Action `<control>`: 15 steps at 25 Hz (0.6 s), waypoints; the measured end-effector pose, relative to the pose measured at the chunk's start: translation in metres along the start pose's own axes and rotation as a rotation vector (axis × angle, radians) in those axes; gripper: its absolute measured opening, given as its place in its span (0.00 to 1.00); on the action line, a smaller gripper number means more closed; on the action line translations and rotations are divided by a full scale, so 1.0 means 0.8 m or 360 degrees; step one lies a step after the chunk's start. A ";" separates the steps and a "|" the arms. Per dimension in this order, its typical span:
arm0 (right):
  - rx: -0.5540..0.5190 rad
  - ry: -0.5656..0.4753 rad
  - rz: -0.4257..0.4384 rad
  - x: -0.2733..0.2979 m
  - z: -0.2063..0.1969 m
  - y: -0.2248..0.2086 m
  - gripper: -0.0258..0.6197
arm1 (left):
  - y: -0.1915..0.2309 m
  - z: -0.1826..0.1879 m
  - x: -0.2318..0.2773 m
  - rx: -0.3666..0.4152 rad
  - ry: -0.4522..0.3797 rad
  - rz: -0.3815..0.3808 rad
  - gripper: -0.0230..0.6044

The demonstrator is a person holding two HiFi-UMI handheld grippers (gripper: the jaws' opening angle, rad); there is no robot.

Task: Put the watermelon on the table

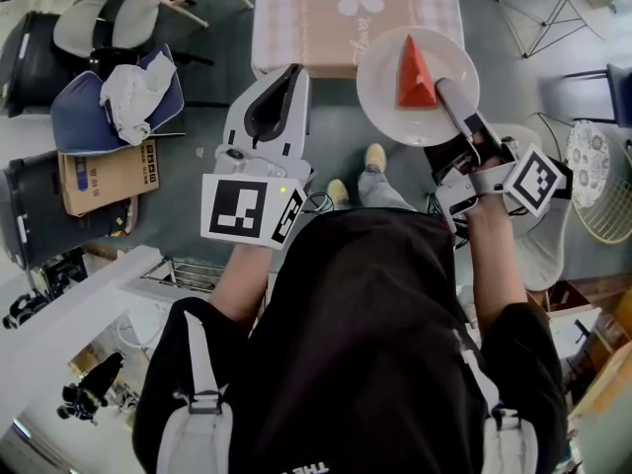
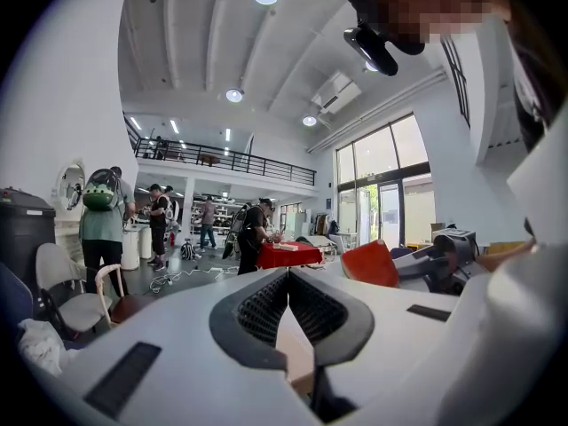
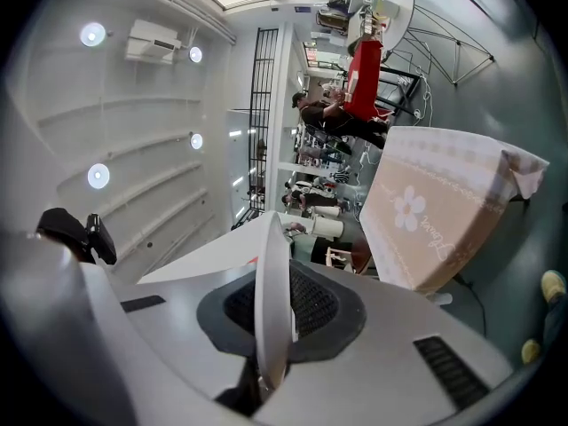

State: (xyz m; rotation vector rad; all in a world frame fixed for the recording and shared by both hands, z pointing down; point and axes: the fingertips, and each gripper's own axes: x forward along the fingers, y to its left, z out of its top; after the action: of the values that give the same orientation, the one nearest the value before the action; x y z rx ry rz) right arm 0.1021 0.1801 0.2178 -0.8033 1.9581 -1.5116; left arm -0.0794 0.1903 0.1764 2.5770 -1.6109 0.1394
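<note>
A red watermelon wedge (image 1: 415,75) lies on a white plate (image 1: 380,92) held in the air near the front edge of the table (image 1: 296,18), which has a checked cloth with a daisy print. My right gripper (image 1: 446,92) is shut on the plate's right rim; in the right gripper view the plate (image 3: 272,273) stands edge-on between the jaws of the right gripper (image 3: 272,313), with the table (image 3: 444,211) beyond. My left gripper (image 1: 286,79) floats left of the plate, shut on nothing. The left gripper view shows the left gripper (image 2: 286,273) and the watermelon (image 2: 371,263) at right.
Left of me stand chairs, a blue cushion with a white cloth (image 1: 114,97), a cardboard box (image 1: 104,176) and a black bin (image 1: 39,215). A wire frame (image 1: 533,8) and a white wire basket (image 1: 602,181) are at the right. People (image 2: 102,229) stand farther back.
</note>
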 end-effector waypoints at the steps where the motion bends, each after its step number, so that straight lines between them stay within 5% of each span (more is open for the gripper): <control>1: 0.0002 0.0004 0.0003 0.004 0.008 -0.002 0.08 | 0.000 0.001 0.008 -0.0003 0.0002 0.0005 0.06; 15: 0.0064 0.0058 0.0017 0.032 0.095 -0.036 0.08 | -0.012 0.008 0.106 0.0020 0.0068 0.0051 0.06</control>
State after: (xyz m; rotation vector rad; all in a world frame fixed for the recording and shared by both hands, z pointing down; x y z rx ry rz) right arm 0.1436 0.1062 0.2268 -0.7518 1.9486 -1.5647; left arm -0.0334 0.1180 0.1808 2.5404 -1.6424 0.2062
